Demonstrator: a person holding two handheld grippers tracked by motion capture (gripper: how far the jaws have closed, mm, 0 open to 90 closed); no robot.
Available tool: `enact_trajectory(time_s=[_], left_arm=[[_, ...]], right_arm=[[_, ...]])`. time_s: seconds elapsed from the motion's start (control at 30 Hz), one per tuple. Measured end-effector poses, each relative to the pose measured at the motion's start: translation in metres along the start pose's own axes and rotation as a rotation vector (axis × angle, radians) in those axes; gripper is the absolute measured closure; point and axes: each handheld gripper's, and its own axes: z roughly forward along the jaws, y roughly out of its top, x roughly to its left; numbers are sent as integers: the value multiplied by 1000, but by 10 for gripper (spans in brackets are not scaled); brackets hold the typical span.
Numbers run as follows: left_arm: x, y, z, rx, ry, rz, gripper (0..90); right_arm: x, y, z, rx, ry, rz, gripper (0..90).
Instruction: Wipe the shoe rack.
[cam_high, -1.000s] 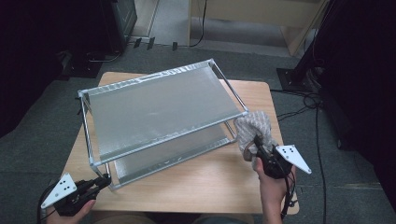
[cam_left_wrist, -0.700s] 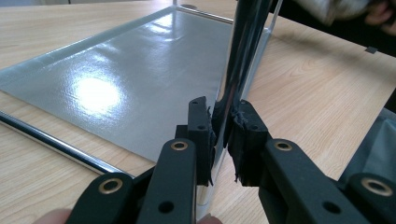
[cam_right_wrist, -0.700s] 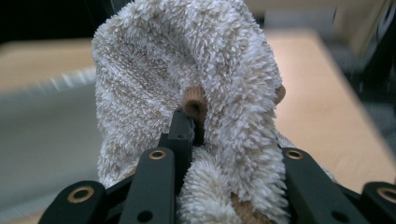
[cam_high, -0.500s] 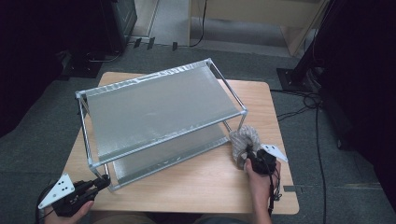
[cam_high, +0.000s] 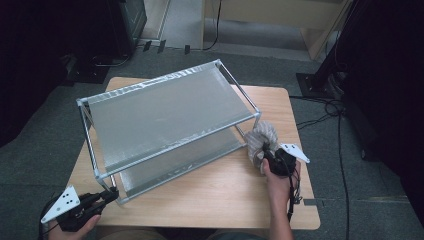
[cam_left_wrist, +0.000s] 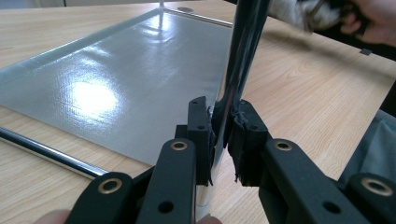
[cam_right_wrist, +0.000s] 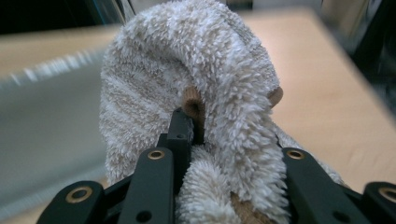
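My left gripper (cam_high: 107, 196) clamps the near-left chrome post (cam_left_wrist: 243, 56) of the two-tier rack (cam_high: 165, 107), steadying it. My right gripper (cam_high: 267, 156) pinches a fluffy beige cloth (cam_right_wrist: 196, 93) at the rack's right end, probably for wiping.

- Dim room, table (cam_high: 210, 190) evenly lit
- Glare on the shelf (cam_left_wrist: 93, 93)
- Right gripper view: cloth (cam_right_wrist: 201, 70) sharp, background blurred

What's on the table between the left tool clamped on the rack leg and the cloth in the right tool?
High view: bare wooden table beside the rack's lower shelf, from the left tool to the cloth.
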Motion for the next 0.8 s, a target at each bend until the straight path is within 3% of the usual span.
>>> enact_trajectory(time_s=[0.03, 0.07, 0.17, 0.23, 0.3, 0.33, 0.43, 0.53, 0.57, 0.67, 0.8], left_arm=[[0, 0, 0, 1, -1, 0, 797], [0, 0, 0, 1, -2, 0, 797], [1, 0, 0, 2, -9, -6, 796], [1, 0, 0, 1, -15, -9, 795], [2, 0, 0, 2, -16, -8, 795], [1, 0, 0, 1, -15, -8, 795], [1, 0, 0, 1, -14, -8, 795], [1, -1, 0, -1, -12, -10, 795], [1, -1, 0, 0, -13, -10, 795], [2, -1, 0, 0, -14, -9, 794], [2, -1, 0, 0, -16, -10, 794]], right_arm=[[-5, -9, 5, 25, -45, 24, 691], [-5, -9, 5, 25, -45, 24, 691], [-13, -8, 0, -42, -106, 107, 693], [-15, -1, -4, -84, -127, 129, 693], [-9, 18, -6, -96, -121, 67, 692], [-9, 18, -6, -96, -121, 67, 692], [-1, 38, -15, -172, -109, 47, 692], [7, 48, -23, -222, -63, 42, 691], [12, 46, -21, -192, -28, 11, 690], [16, 36, -14, -146, -12, -31, 689], [18, 4, -2, -59, -28, -29, 691]])
